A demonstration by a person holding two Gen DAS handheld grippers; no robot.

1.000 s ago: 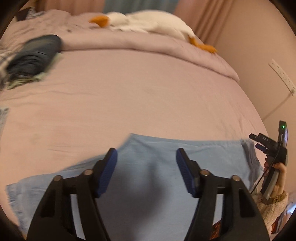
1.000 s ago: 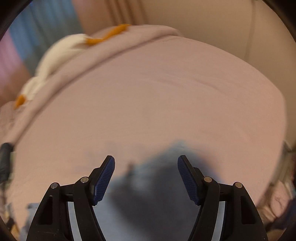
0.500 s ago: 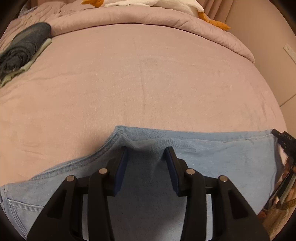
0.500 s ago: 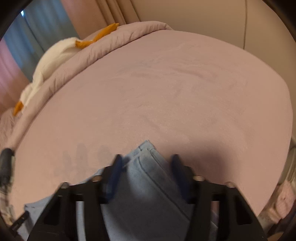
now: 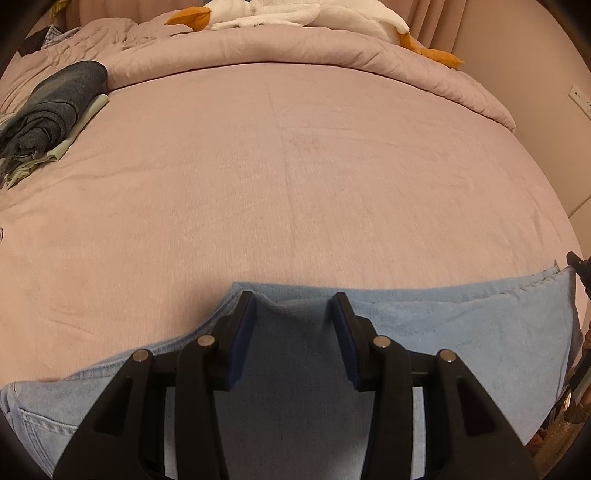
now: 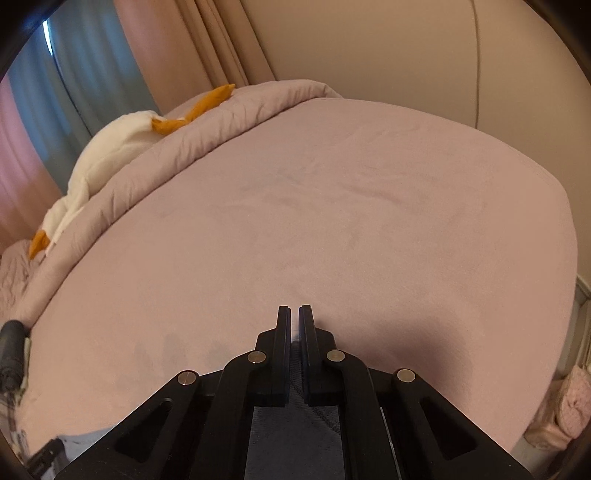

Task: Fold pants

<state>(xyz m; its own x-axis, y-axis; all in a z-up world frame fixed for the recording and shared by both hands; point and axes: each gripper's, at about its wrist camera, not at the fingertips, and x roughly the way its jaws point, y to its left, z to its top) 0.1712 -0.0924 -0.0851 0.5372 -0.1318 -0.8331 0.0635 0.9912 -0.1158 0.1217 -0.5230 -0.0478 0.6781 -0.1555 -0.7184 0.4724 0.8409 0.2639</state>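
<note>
On the near edge of the wide pink bed sheet (image 5: 295, 177) lie the light blue denim pants (image 5: 461, 332), spread flat in a long band across the bottom of the left wrist view. The left gripper (image 5: 293, 306) sits over the upper edge of the denim with its 2 blue-padded fingers partly apart, a raised ridge of fabric bunched between them; the pads press the cloth from both sides without meeting. In the right wrist view the right gripper (image 6: 294, 321) has its 2 black fingers drawn almost together, with a thin sliver of cloth pinched in the narrow slit and darker denim (image 6: 295, 435) visible underneath. At the far side a rolled pink duvet (image 5: 314, 48) carries a white plush goose with orange beak and feet (image 5: 295, 14). A folded dark grey garment (image 5: 55, 107) rests at the left edge of the bed.
</note>
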